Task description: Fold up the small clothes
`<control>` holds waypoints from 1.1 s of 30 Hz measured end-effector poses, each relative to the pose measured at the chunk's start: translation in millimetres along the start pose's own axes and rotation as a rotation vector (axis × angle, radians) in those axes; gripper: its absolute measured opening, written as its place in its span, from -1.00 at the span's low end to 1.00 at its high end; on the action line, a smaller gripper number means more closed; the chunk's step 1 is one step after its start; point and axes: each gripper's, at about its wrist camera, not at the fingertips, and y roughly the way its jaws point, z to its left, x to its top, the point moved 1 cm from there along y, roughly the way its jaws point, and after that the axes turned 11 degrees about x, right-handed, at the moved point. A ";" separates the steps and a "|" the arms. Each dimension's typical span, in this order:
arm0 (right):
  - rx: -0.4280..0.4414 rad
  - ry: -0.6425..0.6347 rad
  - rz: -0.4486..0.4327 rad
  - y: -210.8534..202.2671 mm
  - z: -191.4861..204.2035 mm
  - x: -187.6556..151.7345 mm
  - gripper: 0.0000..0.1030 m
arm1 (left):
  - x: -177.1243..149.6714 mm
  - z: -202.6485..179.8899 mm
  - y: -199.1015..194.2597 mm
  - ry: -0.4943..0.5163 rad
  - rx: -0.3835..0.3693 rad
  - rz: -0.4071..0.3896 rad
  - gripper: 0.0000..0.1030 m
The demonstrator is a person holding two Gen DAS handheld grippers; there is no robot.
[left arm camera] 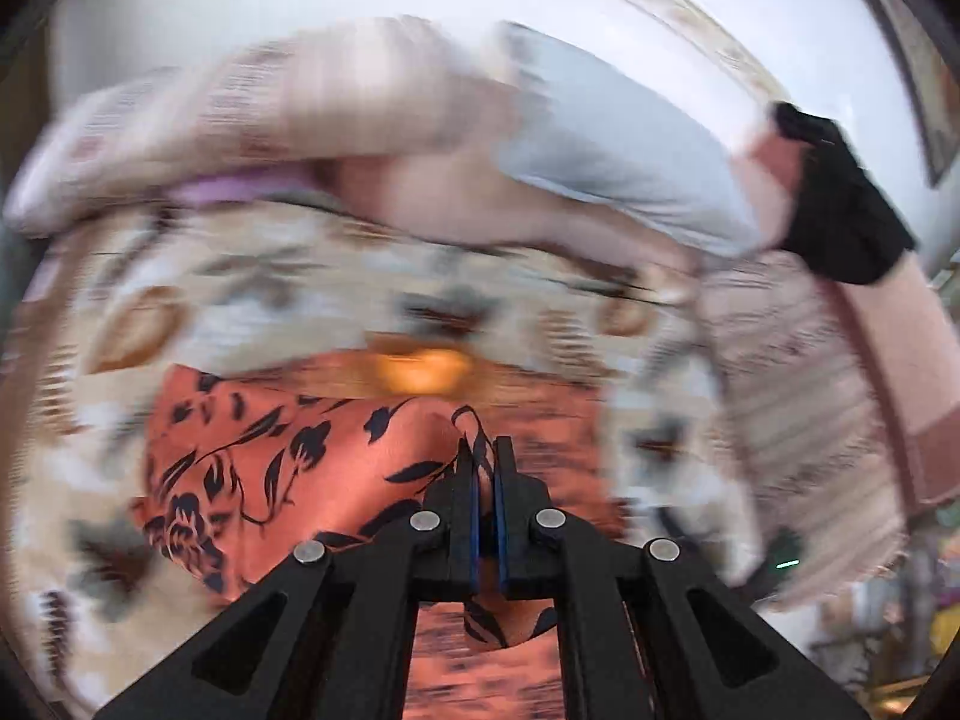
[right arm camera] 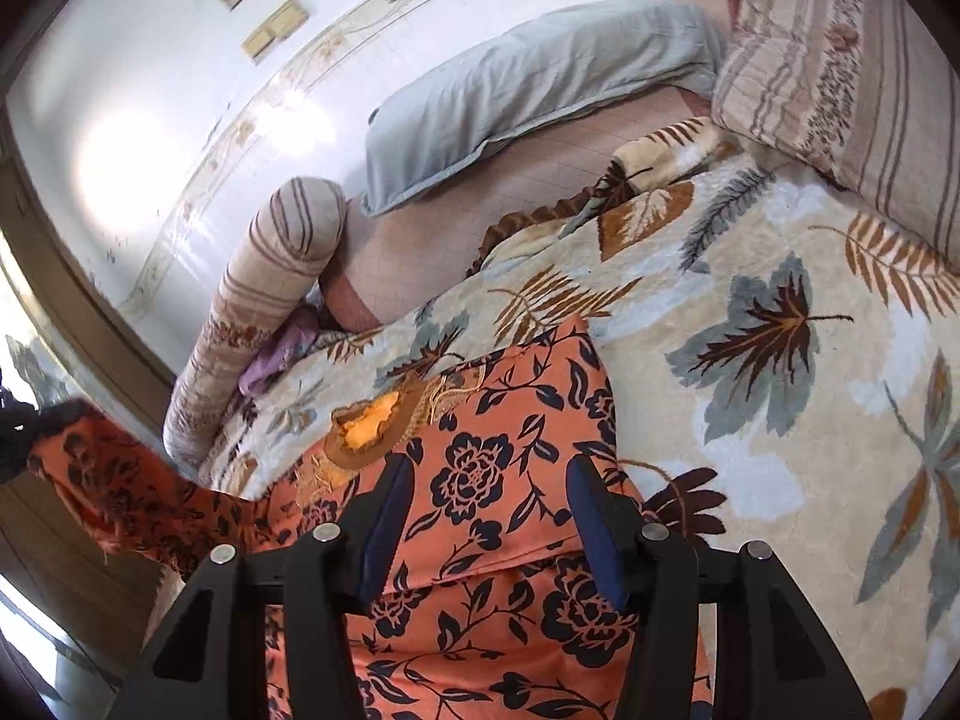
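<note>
An orange garment with a dark floral print (right arm camera: 504,504) lies on the leaf-patterned blanket (right arm camera: 780,396). Its embroidered neckline (right arm camera: 366,426) points toward the pillows. My left gripper (left arm camera: 485,450) is shut on a fold of the orange garment (left arm camera: 288,462) and lifts it off the blanket; that view is motion-blurred. One end of the garment (right arm camera: 102,480) hangs raised at the left of the right wrist view. My right gripper (right arm camera: 489,468) is open, its fingers spread just above the flat middle of the garment, holding nothing.
A grey pillow (right arm camera: 540,96) and a striped bolster (right arm camera: 270,300) lie by the white wall. A striped pillow (right arm camera: 852,84) sits at the far right. A purple cloth (right arm camera: 276,360) is tucked beside the bolster. A black-gloved hand (left arm camera: 840,198) shows in the left wrist view.
</note>
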 end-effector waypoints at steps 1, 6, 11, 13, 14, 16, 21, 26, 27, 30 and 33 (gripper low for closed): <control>0.006 0.014 0.002 -0.4 -2.9 1.9 0.10 | 3.0 -15.7 7.4 0.004 -0.039 0.016 -0.92; 0.079 0.120 -0.015 -7.5 -20.1 9.8 0.45 | 10.1 -75.1 25.8 0.049 -0.139 0.055 -0.04; 0.119 0.185 -0.019 -10.7 -30.0 15.3 0.49 | -3.6 -56.8 20.7 0.105 -0.023 -0.064 0.20; 0.108 0.201 0.022 -2.1 -32.0 13.8 0.49 | -9.4 -34.7 31.6 0.087 0.037 -0.065 0.20; 0.102 0.208 0.041 2.0 -33.1 12.8 0.49 | -15.4 -19.3 38.6 0.076 0.072 -0.065 0.20; 0.087 0.217 0.086 13.4 -34.6 9.4 0.49 | -27.7 9.2 54.9 0.059 0.145 -0.063 0.20; 0.041 0.222 0.144 35.8 -44.5 5.3 0.43 | -73.0 102.3 95.1 -0.041 0.338 -0.056 0.20; -0.018 0.245 0.190 59.8 -61.7 5.6 0.31 | -103.1 171.1 118.5 -0.175 0.404 -0.061 0.20; -0.035 0.249 0.200 67.1 -66.2 6.3 0.27 | -105.6 176.1 121.1 -0.181 0.415 -0.071 0.20; -0.054 0.269 0.251 90.2 -75.6 4.6 -0.02 | -113.6 181.0 127.0 -0.167 0.435 -0.126 0.17; -0.115 0.161 0.287 107.5 -60.3 3.0 -0.42 | -117.9 175.5 129.5 -0.142 0.440 -0.190 -0.01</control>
